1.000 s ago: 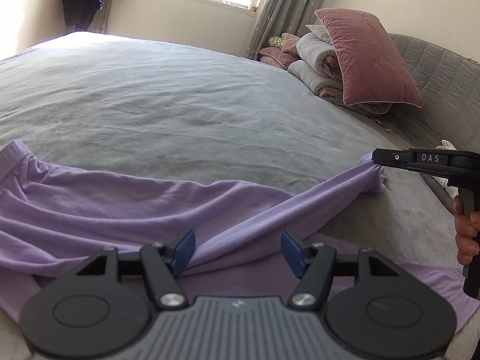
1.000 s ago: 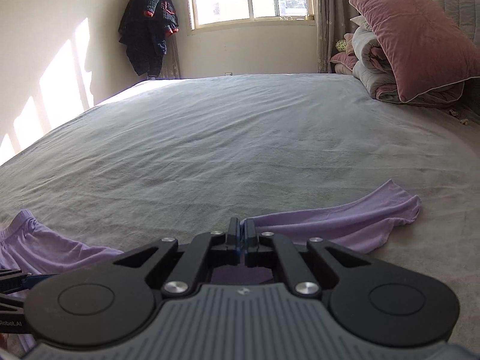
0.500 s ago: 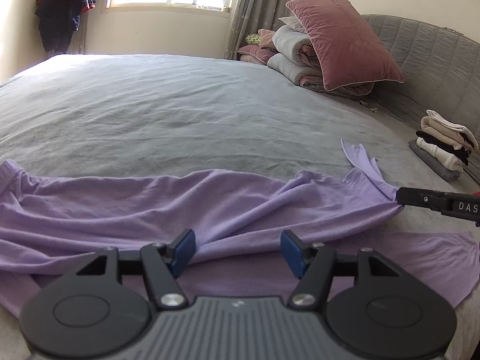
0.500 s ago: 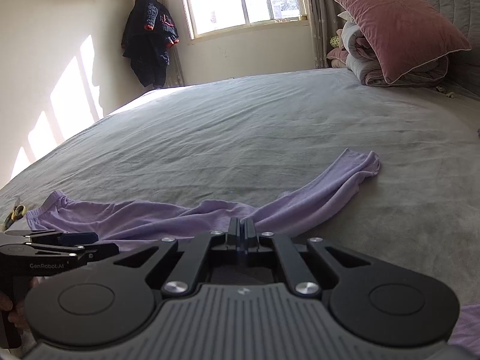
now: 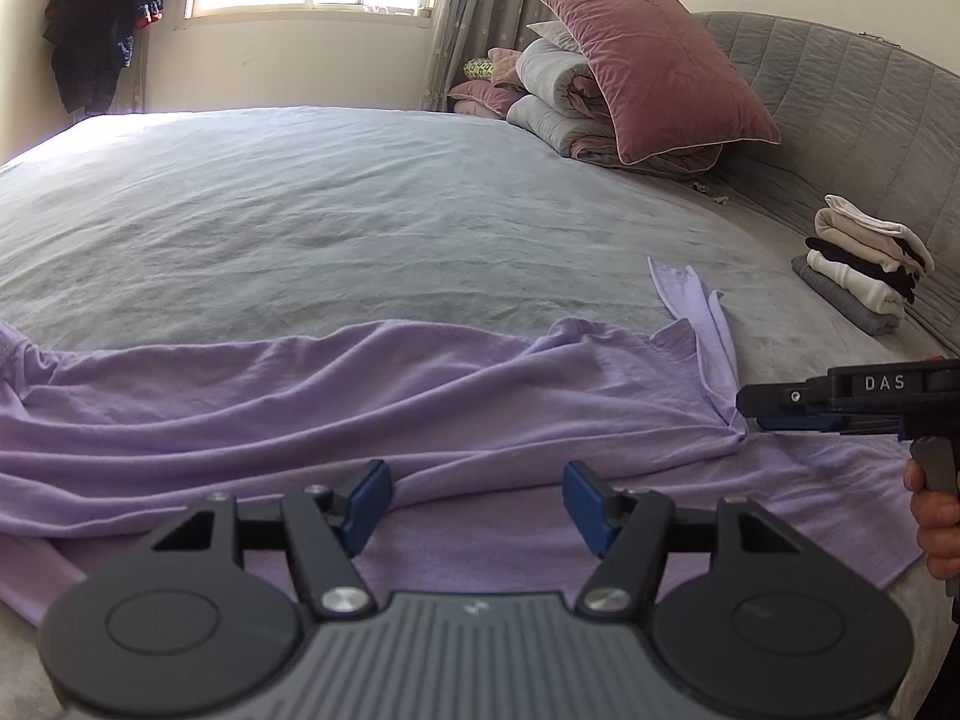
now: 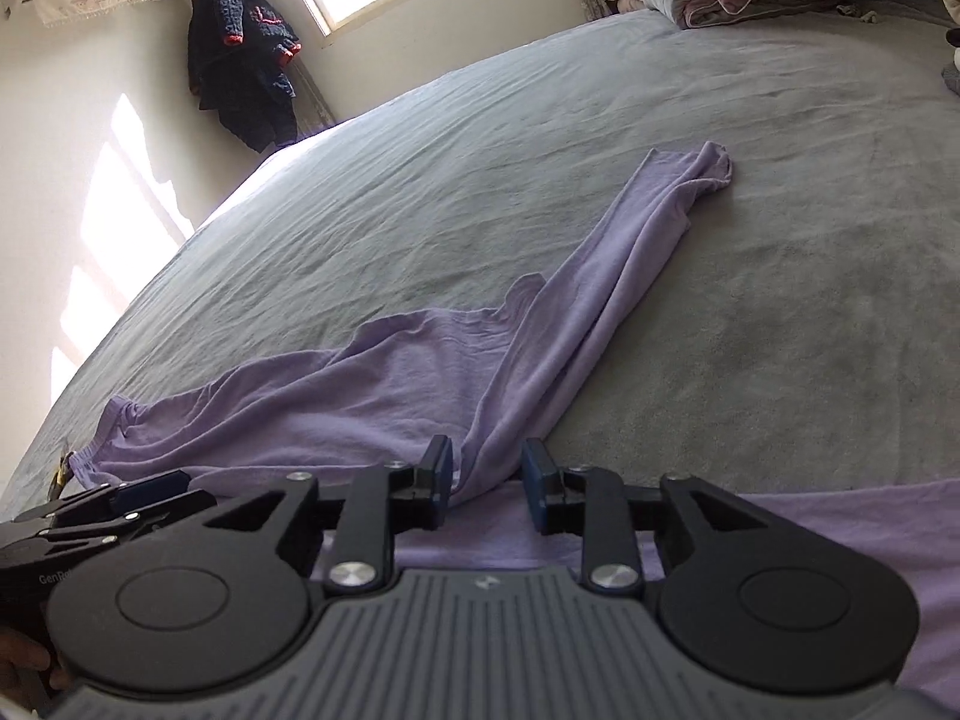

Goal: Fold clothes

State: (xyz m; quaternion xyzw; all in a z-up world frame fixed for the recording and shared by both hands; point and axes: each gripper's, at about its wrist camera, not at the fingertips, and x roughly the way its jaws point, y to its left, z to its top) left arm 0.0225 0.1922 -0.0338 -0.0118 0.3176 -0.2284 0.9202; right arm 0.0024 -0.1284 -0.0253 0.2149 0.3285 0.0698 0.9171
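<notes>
A lilac long-sleeved shirt point(image 5: 420, 396) lies spread across the near part of the grey bed point(image 5: 336, 204), folded lengthwise with ripples. One sleeve point(image 6: 648, 240) runs away over the bedcover. My left gripper point(image 5: 474, 498) hovers open just over the shirt's near fold, nothing between its blue pads. My right gripper point(image 6: 487, 480) is low at the shirt's right end, where the sleeve meets the body. Its jaws are opening, with a ridge of lilac fabric still between the pads but not pinched. In the left wrist view the right gripper point(image 5: 750, 414) points at that bunched corner.
A stack of folded clothes point(image 5: 864, 264) sits at the right by the grey padded headboard point(image 5: 852, 108). Pink pillows and rolled quilts point(image 5: 648, 72) are piled at the far corner. A dark jacket point(image 6: 240, 72) hangs by the window. Bare bedcover stretches beyond the shirt.
My right gripper came down and to the right with the fabric, laid it on the shirt, and its jaws went from shut to apart. The shirt now lies flatter.
</notes>
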